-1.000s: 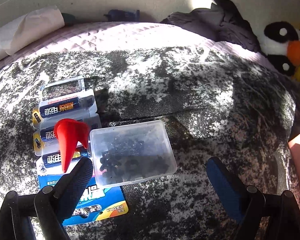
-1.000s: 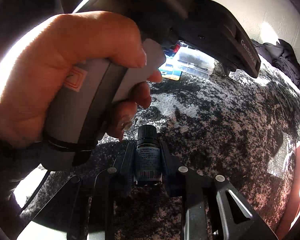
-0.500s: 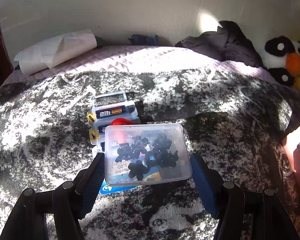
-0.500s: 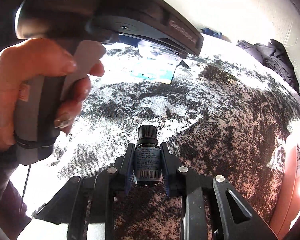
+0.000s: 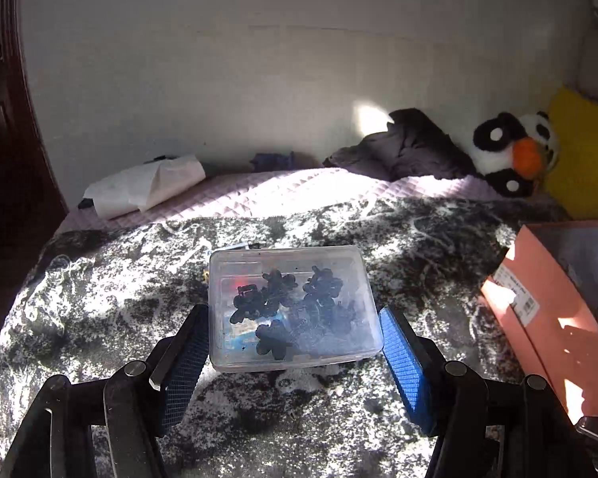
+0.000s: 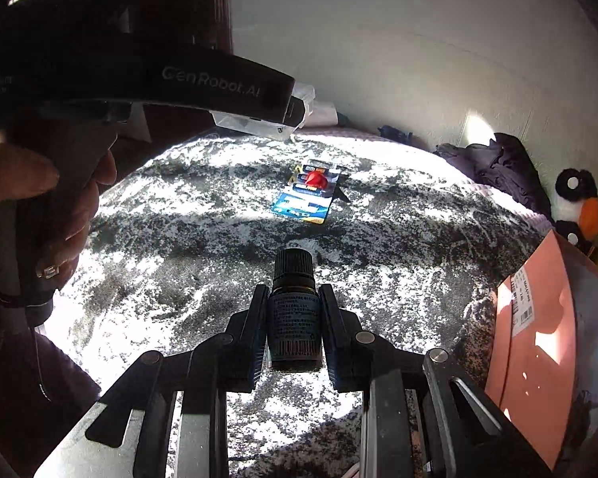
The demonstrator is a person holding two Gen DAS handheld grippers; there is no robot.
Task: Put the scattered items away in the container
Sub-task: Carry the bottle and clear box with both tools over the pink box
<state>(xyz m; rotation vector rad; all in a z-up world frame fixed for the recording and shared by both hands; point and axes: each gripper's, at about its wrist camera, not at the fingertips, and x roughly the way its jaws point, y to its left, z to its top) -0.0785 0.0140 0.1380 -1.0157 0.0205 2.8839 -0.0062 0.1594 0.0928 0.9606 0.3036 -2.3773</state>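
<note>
Left wrist view: my left gripper (image 5: pixel 295 352) now pinches the clear box (image 5: pixel 293 306) of black clips, lifted off the blanket (image 5: pixel 99 298) since a second ago; I judge it ready to go into the pink container (image 5: pixel 546 310) at the blanket's right edge. Right wrist view alone shows my right gripper (image 6: pixel 293 318) pinching the dark bottle (image 6: pixel 294 314) and the battery pack (image 6: pixel 309 193) left mid-blanket.

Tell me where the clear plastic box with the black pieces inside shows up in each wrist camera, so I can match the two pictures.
Left wrist view: the clear plastic box sits low in the centre, between the left gripper fingers.
Right wrist view: only a pale edge of it peeks out under the black gripper body at upper left.
Shared landmark: the penguin plush at the right edge of both.
</note>
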